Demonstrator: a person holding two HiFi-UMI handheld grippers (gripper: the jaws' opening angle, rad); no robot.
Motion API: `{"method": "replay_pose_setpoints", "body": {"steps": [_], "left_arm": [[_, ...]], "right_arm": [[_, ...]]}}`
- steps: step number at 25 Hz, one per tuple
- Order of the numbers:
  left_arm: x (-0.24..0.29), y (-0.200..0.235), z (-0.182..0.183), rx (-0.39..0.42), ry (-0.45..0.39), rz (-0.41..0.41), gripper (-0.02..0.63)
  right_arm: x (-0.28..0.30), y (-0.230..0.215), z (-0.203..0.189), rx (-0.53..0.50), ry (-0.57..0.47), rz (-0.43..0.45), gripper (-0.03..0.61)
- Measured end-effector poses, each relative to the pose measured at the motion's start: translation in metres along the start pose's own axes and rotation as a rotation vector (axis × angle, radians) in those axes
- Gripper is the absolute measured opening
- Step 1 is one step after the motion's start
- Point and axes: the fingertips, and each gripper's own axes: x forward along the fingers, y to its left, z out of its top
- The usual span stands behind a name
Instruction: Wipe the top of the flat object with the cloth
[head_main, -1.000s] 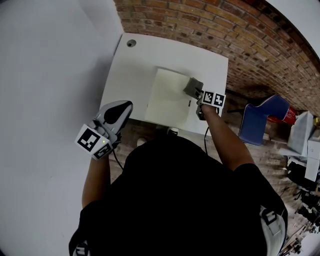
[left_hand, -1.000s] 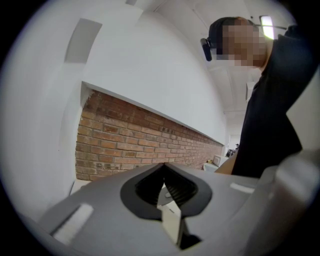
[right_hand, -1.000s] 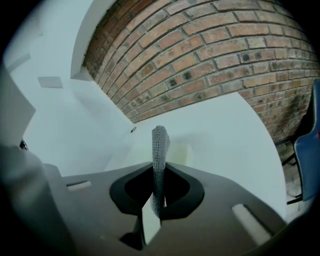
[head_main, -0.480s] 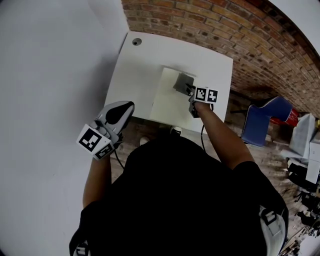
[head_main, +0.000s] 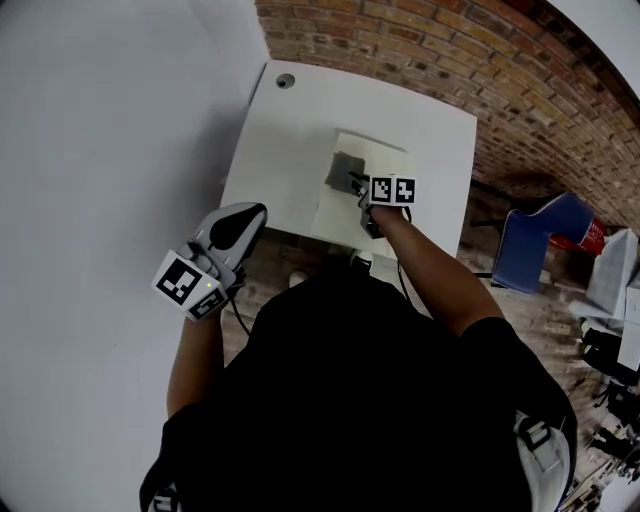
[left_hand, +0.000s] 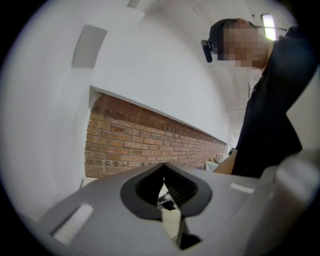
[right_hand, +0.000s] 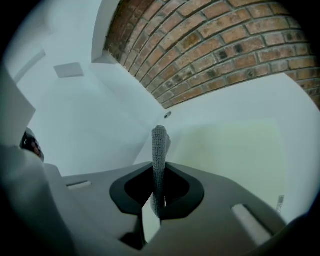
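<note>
Cloth (head_main: 345, 170) is pinched in the right tongs (head_main: 357, 184) to rub the sheet (head_main: 342, 214) on the table (head_main: 290, 140), while the closed, empty left tongs (head_main: 254, 211) hang aside.

White tabletop (head_main: 290, 150) set into a room corner. A plain white wall (head_main: 100, 150) runs along its left edge and a red-brick wall (head_main: 430, 50) along its far edge. A small round port (head_main: 286, 80) sits near the tabletop's far left corner. Beyond the right edge, a blue chair (head_main: 545, 245) stands on a brownish patterned floor (head_main: 540, 320), with a red item (head_main: 590, 232) just beside it. The left gripper view shows a lit ceiling fixture (left_hand: 269, 25) and a pale rectangular panel (left_hand: 89, 46) on the white surface above the brickwork.
</note>
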Motion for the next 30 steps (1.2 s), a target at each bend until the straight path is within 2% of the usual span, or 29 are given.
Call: {"method": "replay_pose_setpoints", "body": {"steps": [8, 14, 30], "left_arm": [[-0.017, 0.002, -0.008, -0.003, 0.021, 0.014, 0.002], [-0.027, 0.005, -0.008, 0.002, 0.028, 0.026, 0.002], [-0.032, 0.001, -0.009, 0.005, 0.037, 0.012, 0.002]], "right_arm": [[0.024, 0.009, -0.024, -0.001, 0.041, -0.005, 0.011], [0.038, 0.000, -0.042, 0.049, 0.068, -0.027, 0.011], [0.037, -0.020, -0.054, 0.097, 0.063, -0.074, 0.011]]}}
